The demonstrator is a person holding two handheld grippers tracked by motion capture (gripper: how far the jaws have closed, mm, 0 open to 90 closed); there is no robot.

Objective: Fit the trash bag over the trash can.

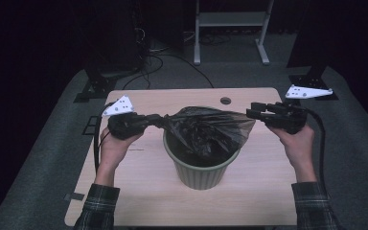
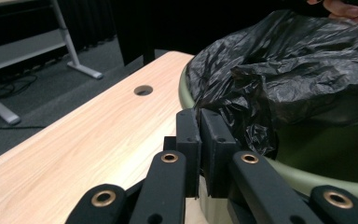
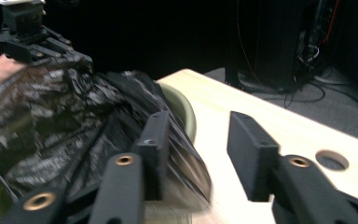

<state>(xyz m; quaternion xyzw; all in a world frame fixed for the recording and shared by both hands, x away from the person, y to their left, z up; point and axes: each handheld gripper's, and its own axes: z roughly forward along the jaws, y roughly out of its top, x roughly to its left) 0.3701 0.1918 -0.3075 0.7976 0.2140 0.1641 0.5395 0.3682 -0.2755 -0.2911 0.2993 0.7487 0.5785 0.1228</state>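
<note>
The black bag (image 1: 206, 129) is stretched over the green bin (image 1: 200, 170) on the table (image 1: 124, 191). One edge is clamped by the left gripper (image 2: 199, 122); the right gripper (image 3: 198, 144) is spread, bag unpinched. Fitting over the rim is unfinished.

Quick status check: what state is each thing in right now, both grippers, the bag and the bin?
Left gripper: shut on the black bag's edge.
Right gripper: jaws open, bag edge lies against one jaw, not pinched.
Black bag: crumpled, stretched across the bin's mouth, partly inside it.
Green bin: upright on the table.
</note>
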